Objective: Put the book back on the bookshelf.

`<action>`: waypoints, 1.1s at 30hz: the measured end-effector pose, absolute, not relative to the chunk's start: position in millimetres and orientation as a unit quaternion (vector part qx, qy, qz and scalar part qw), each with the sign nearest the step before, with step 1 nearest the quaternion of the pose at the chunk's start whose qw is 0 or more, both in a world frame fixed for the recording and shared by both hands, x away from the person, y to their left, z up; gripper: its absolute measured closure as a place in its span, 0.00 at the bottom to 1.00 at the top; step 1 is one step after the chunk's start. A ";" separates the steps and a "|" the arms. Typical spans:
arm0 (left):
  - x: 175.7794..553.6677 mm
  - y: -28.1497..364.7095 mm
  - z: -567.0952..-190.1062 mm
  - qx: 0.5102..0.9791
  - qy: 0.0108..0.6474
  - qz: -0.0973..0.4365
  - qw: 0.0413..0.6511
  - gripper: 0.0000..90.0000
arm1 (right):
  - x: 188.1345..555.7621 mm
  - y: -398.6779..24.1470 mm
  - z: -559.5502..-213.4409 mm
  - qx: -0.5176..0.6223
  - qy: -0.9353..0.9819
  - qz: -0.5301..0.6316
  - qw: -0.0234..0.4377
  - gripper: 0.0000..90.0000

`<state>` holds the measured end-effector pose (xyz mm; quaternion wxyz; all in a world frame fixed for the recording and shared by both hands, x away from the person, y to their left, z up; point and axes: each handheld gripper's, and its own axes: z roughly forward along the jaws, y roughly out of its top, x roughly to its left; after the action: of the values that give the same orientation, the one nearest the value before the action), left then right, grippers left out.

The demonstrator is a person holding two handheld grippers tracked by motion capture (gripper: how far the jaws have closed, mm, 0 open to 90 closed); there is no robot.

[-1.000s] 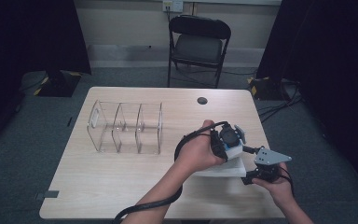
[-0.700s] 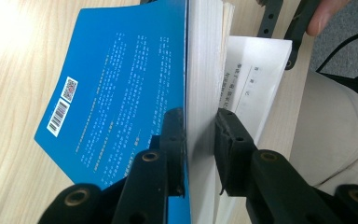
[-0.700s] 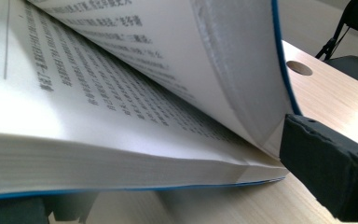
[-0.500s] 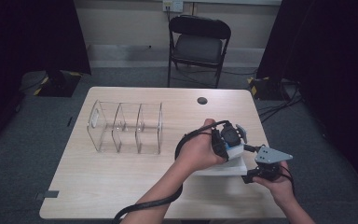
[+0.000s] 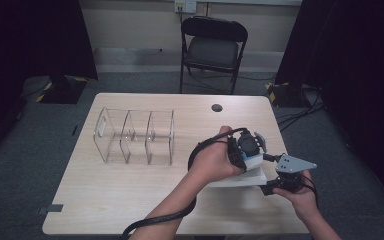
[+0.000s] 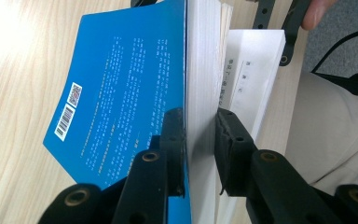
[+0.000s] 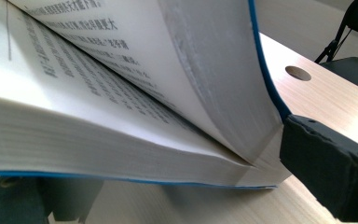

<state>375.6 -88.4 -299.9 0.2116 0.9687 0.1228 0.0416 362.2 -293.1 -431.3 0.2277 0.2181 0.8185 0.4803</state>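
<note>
High view shows a clear, ribbed acrylic rack (image 5: 134, 136) at the left of the pale wood-grain surface (image 5: 105, 200), well apart from the blue-covered paperback book (image 6: 121, 88) near the right edge. The left hand-held gripper (image 6: 200, 140) pinches a thick sheaf of the book's matte white pages, lifting them open. The right hand-held gripper (image 7: 168, 186) has its black jaws around the lower block of pages; whether they press I cannot tell.
</note>
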 end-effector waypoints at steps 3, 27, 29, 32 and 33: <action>375.8 -88.8 -298.2 0.970 0.122 0.042 0.207 0.83 | 361.9 -293.0 -430.5 0.219 0.819 0.481 0.225 0.11; 376.6 -87.7 -294.1 0.969 0.119 0.038 0.211 0.83 | 361.6 -292.9 -425.3 0.223 0.820 0.480 0.218 0.11; 377.1 -88.0 -293.7 0.970 0.117 0.039 0.210 0.83 | 360.8 -293.0 -426.0 0.225 0.820 0.480 0.218 0.11; 377.7 -89.0 -293.3 0.970 0.118 0.039 0.208 0.83 | 359.3 -293.5 -426.4 0.230 0.819 0.477 0.220 0.11; 377.9 -89.5 -293.2 0.971 0.118 0.038 0.205 0.83 | 359.1 -293.7 -426.2 0.231 0.819 0.475 0.222 0.11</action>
<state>377.9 -89.5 -293.2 0.2049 0.9709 0.1180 0.0375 359.1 -293.7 -426.2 0.2224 0.2311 0.8194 0.4751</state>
